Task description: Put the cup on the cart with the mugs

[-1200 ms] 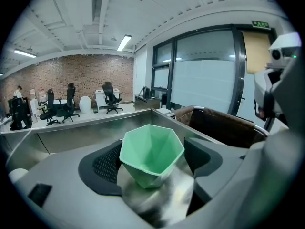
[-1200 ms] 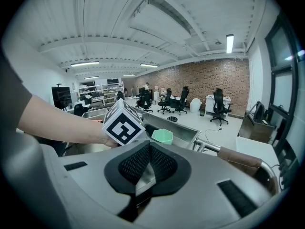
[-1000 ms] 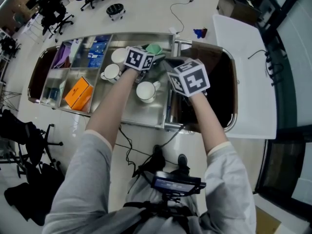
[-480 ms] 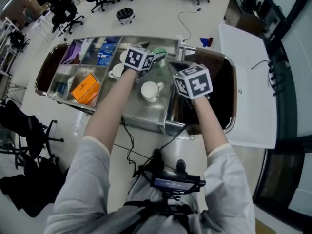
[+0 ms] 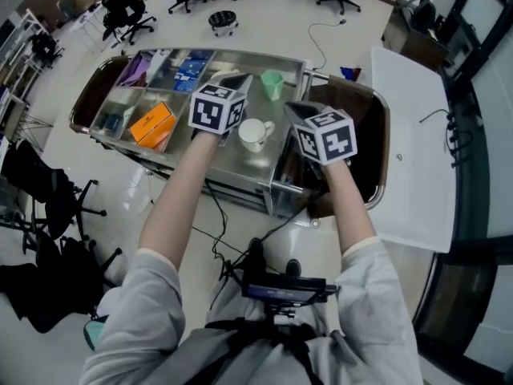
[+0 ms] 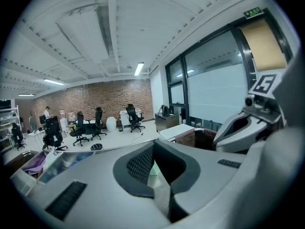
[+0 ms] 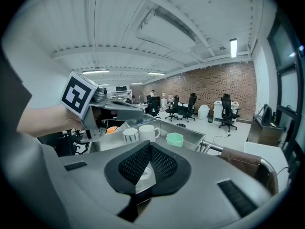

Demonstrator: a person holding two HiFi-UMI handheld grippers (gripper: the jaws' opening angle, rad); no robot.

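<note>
One steel cart spans the upper part of the head view. Over it hang the left gripper, whose jaws have just been closing and are pressed together on nothing, and the right gripper, jaws likewise together. An orange box lies in a left bin. A white mug stands at centre, and the green cup sits upright above it, apart, by the far rim.

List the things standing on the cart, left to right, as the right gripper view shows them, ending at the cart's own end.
dark-rimmed mug → white mug → green cup → brown padded end of the cart
</note>
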